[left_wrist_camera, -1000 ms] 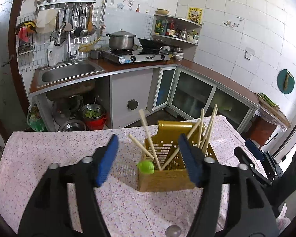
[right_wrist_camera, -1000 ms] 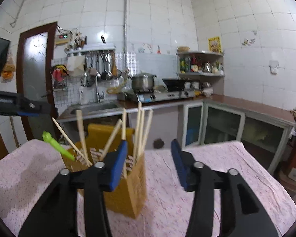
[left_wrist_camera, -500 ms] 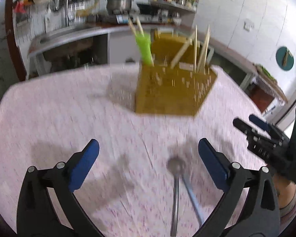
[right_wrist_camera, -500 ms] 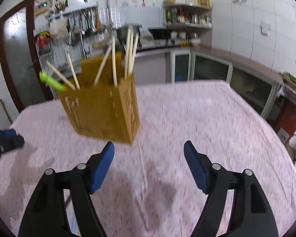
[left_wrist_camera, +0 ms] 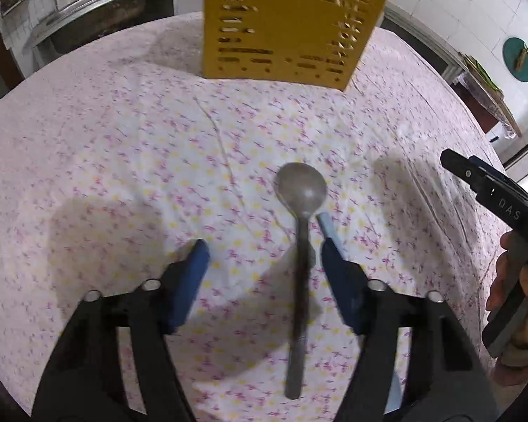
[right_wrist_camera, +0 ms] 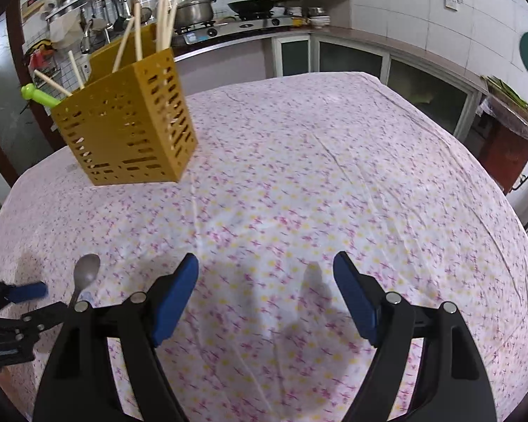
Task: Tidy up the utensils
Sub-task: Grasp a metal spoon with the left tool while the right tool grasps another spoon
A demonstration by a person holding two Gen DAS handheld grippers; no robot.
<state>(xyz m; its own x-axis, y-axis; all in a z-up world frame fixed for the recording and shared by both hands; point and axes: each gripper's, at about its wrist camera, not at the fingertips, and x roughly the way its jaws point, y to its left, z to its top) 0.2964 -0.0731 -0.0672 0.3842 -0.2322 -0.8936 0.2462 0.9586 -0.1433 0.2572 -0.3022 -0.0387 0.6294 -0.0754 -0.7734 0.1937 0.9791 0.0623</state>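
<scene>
A metal spoon (left_wrist_camera: 301,246) lies flat on the flowered tablecloth (left_wrist_camera: 105,147), bowl pointing away. My left gripper (left_wrist_camera: 264,246) is open and low over it, the handle lying between the fingers close to the right fingertip (left_wrist_camera: 325,223). The yellow perforated utensil holder (left_wrist_camera: 285,24) stands beyond the spoon; in the right wrist view the holder (right_wrist_camera: 130,133) contains several wooden chopsticks (right_wrist_camera: 137,31) and a green-handled utensil (right_wrist_camera: 38,95). My right gripper (right_wrist_camera: 265,277) is open and empty above bare cloth. The spoon (right_wrist_camera: 84,274) also shows at the lower left there.
The right gripper's body and the hand holding it (left_wrist_camera: 510,246) sit at the table's right side. A kitchen counter with stove and pot (right_wrist_camera: 193,10), sink and shelves runs behind the table. A table edge (right_wrist_camera: 510,211) falls away at right.
My left gripper has dropped down and forward, so the spoon now lies between its fingers. The right gripper has tilted down and moved back from the holder. Both stay open.
</scene>
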